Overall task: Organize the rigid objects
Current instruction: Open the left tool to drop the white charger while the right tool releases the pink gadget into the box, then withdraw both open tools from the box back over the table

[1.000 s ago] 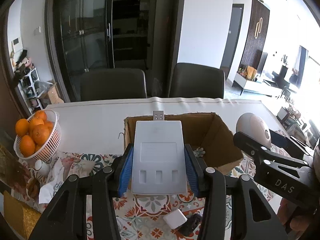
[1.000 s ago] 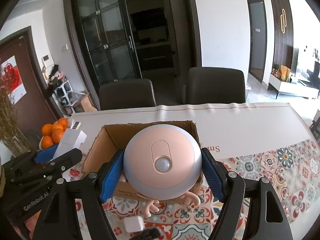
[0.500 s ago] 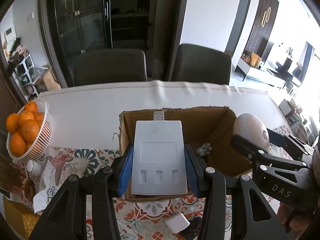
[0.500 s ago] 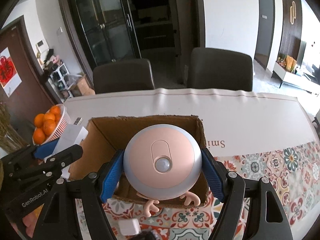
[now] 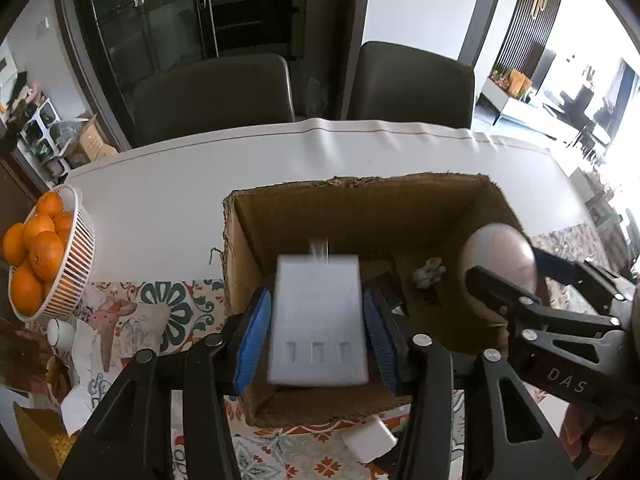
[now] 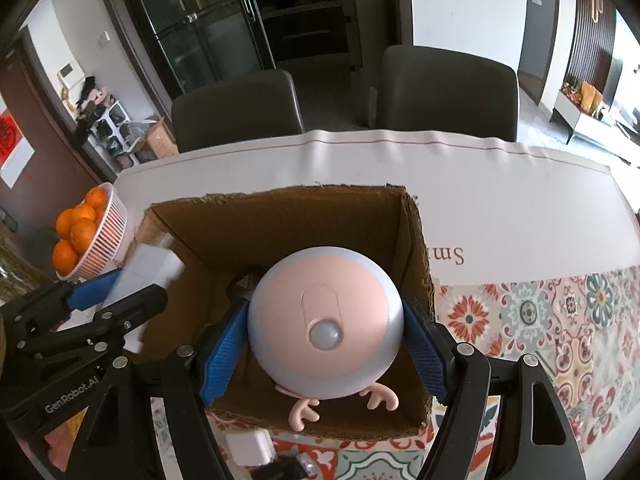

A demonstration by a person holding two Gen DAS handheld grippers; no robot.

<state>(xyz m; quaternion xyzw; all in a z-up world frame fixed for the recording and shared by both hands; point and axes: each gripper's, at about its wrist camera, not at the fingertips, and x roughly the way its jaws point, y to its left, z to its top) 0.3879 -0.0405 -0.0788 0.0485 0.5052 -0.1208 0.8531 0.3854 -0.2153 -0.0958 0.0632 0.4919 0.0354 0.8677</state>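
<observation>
Left wrist view: left gripper (image 5: 318,334) clamped on white adapter (image 5: 318,316) over cardboard box (image 5: 360,200); right gripper (image 6: 324,344) clamped on pink round lamp (image 6: 324,316), also over the box.

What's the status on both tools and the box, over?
Left tool shut on white flat device, over cardboard box. Right tool shut on round pink light, above box too. Small items already on box floor; drop path open.

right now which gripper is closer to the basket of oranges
Left. The left gripper is over the cardboard box's basket-side half; the right gripper is farther from the orange basket.
</observation>
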